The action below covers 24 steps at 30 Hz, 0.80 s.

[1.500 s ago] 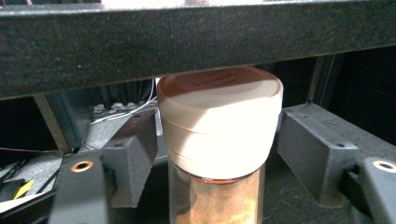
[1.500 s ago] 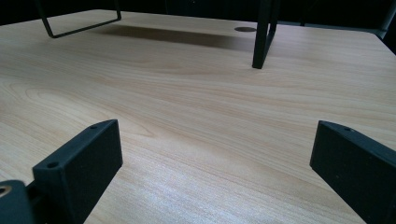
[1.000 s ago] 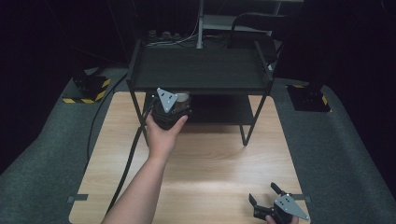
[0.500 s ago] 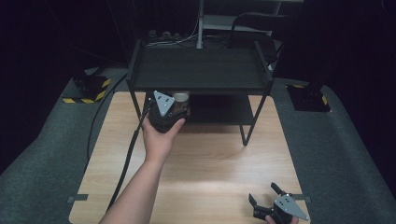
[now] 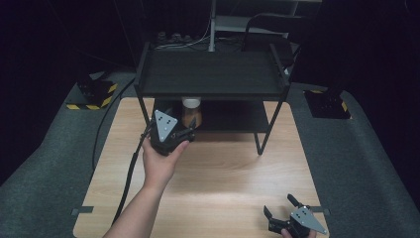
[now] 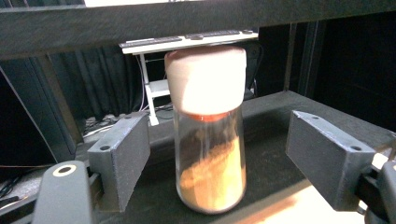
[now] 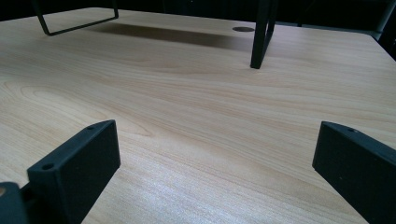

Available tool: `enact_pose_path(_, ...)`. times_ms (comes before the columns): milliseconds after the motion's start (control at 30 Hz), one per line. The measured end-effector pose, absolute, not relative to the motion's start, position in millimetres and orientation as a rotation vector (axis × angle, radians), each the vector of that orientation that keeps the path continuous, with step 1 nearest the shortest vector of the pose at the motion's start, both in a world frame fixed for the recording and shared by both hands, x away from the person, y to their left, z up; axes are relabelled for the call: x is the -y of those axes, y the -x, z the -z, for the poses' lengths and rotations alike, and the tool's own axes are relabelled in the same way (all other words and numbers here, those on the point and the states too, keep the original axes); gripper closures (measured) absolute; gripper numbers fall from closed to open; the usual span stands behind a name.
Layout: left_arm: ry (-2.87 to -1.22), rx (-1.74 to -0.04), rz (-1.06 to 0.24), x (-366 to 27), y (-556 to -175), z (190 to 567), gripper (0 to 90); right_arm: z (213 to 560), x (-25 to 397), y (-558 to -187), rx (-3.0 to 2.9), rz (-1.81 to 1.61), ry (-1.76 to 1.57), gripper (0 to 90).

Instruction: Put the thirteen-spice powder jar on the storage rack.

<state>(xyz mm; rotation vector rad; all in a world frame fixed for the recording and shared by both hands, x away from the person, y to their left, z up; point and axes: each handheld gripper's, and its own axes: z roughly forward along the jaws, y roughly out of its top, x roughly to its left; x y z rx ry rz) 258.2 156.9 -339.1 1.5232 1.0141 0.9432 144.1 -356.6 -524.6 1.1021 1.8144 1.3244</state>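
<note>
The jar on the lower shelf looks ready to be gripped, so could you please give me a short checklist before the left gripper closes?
1. Left gripper open: ok.
2. Jar between the jaws: ok, gaps on both sides.
3. Jar upright on the lower shelf: ok.
4. Cap clear of the upper shelf: cannot tell.
5. Right gripper open, away from the rack: ok.

I can't read any text, label, brand or number here. The spice jar in front of my left gripper has a plain white cap and clear glass with no print that I can make out. The yellow-and-black hazard stripes on the floor carry no words.
</note>
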Motion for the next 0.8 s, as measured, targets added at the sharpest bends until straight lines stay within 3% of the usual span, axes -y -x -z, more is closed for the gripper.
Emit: enact_pose_path(800,-1.509,-1.005,-0.924,-211,-182,405,16.8,523,356,-145,-1.820,-1.315,-1.105,0.4)
